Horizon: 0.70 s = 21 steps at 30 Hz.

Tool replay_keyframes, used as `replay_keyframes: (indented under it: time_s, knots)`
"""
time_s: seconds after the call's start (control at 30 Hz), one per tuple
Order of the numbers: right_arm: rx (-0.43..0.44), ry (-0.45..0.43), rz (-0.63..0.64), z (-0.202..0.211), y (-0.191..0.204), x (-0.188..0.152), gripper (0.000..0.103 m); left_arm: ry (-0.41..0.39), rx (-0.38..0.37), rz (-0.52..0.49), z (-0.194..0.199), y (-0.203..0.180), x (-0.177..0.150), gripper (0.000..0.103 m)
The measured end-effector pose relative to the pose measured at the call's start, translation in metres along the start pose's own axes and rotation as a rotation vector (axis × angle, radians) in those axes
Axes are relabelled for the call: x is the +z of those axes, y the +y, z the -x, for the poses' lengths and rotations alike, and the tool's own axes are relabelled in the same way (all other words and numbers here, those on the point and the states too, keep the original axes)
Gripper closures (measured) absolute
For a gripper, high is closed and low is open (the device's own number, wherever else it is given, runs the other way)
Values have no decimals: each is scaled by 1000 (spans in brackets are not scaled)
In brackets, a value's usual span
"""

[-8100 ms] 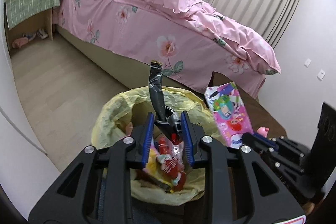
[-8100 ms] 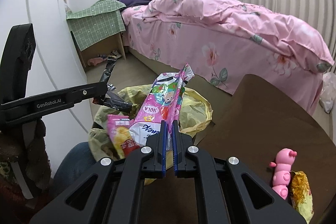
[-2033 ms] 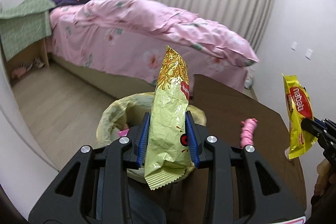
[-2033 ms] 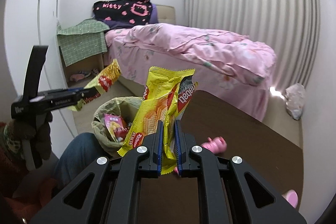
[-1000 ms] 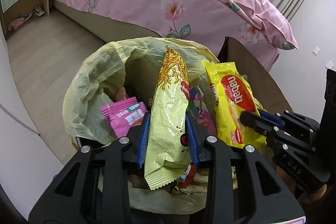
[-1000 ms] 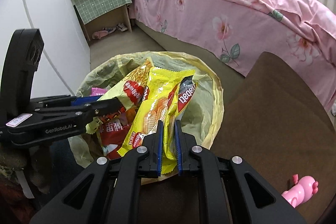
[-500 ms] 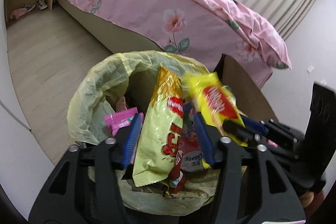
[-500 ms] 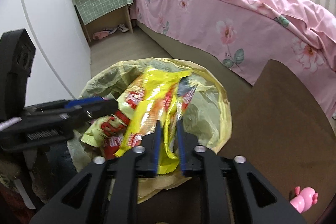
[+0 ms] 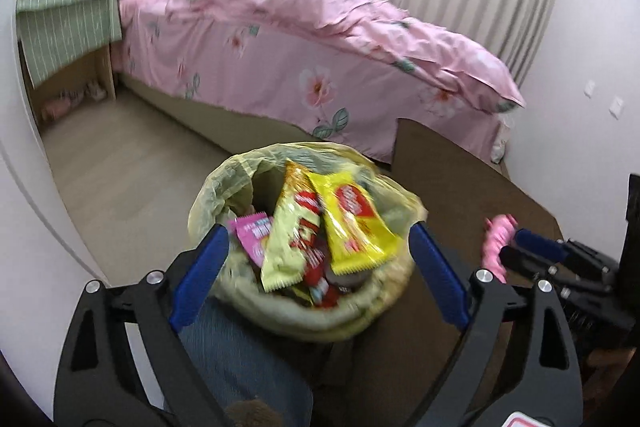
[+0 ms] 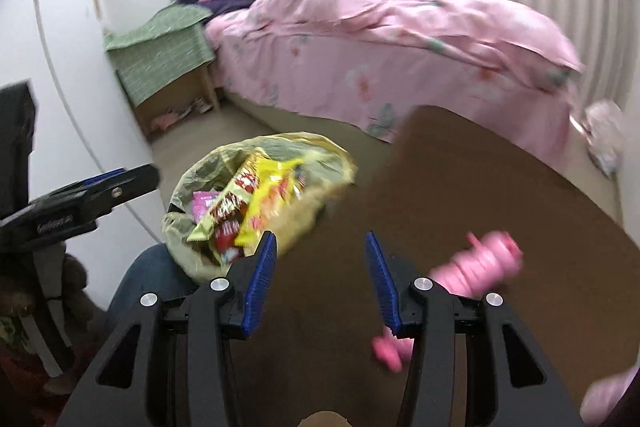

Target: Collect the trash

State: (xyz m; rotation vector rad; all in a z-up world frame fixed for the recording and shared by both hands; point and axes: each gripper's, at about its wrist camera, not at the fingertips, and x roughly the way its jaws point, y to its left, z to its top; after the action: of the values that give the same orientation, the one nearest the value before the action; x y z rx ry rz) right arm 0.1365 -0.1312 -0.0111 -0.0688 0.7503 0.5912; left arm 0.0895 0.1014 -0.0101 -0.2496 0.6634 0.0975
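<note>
Both claws are empty, and the trash sits in the bag (image 9: 224,183). The left claw (image 9: 318,267) hangs above the bag's near rim, its blue fingers (image 9: 199,269) spread wide on either side of the opening, gripping nothing. Just ahead of it, inside the bag, a green packet (image 9: 286,247) and a yellow packet (image 9: 352,223) stand on end, leaning on a pink wrapper (image 9: 252,233) and red ones below. They stick up like that because the bag looks nearly full.

The right claw (image 10: 320,273) is over the brown table (image 10: 480,179), fingers parted and empty too, pointing across the tabletop with the bag (image 10: 188,183) ahead and to its left. A pink toy (image 10: 484,259) lies on the table just to its right, partly hidden behind the right finger. Whether that toy counts as trash, I can't say. From the right camera, the left claw (image 10: 132,179) is level with the bag's far side, angled inward.
</note>
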Motion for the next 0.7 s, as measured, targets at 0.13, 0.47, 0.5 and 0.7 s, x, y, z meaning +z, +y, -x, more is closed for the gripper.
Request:
replay_keyframes:
  time_s: [0.13,0.47,0.5,0.7]
  knots:
    - [-67,-64,-36,53,-3,-29,59,-12,56,-67,35,-28,-24,16]
    - [-93,-157,-98,124,11,-87,59,-24,155,-110,88,-57,-57,16]
    - [-94,-160,-99,126,12,-89,59,-26,153,-115,90,-59,-59,16]
    - [-93,-195,-84,138,19,-89,59,-68,152,-123,106,-63,-60,16]
